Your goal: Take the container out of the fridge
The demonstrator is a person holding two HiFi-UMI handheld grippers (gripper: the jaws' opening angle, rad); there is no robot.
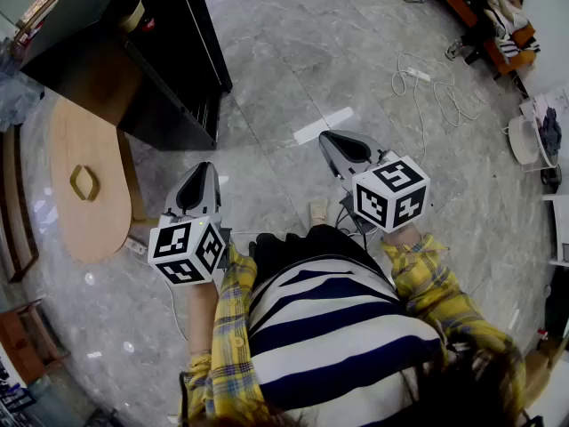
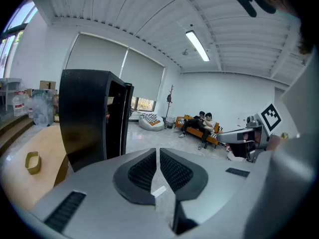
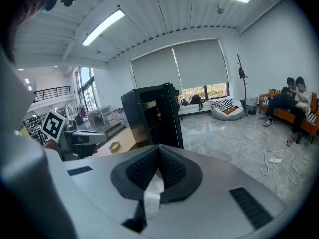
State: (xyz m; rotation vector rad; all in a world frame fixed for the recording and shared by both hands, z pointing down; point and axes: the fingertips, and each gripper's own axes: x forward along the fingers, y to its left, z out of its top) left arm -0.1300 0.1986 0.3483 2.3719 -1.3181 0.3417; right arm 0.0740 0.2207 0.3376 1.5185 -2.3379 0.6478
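The black fridge is seen in the upper left of the head view. In the right gripper view its shelves are seen, and a pale yellow thing is set on one of them; whether it is the container cannot be told. The left gripper is held just left of the middle and the right gripper just right of it, both well apart from the fridge, over the grey floor. The fingers of each are pressed together and nothing is held in them. A wooden surface with a small yellow dish is seen beside the fridge
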